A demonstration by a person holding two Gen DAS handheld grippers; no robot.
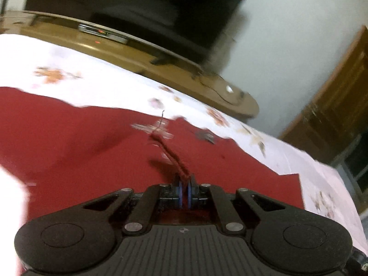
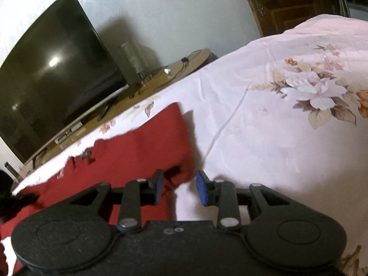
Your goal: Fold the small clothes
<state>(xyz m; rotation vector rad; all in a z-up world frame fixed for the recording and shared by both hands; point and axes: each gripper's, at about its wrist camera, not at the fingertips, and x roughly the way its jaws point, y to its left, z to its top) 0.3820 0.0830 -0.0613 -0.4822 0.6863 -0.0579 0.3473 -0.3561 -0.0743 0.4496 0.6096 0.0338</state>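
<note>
The left claw points forward and down. Its two blue pads are pressed almost together, with only a thin red cord pinched between them. The black arms behind the pads are folded in close. The right claw also points forward and down, and it is tipped a little to one side. Its blue pads stand apart with a clear gap, and they grip nothing.

Dim indoor light; left view motion-blurred; lamp glare on television.
</note>
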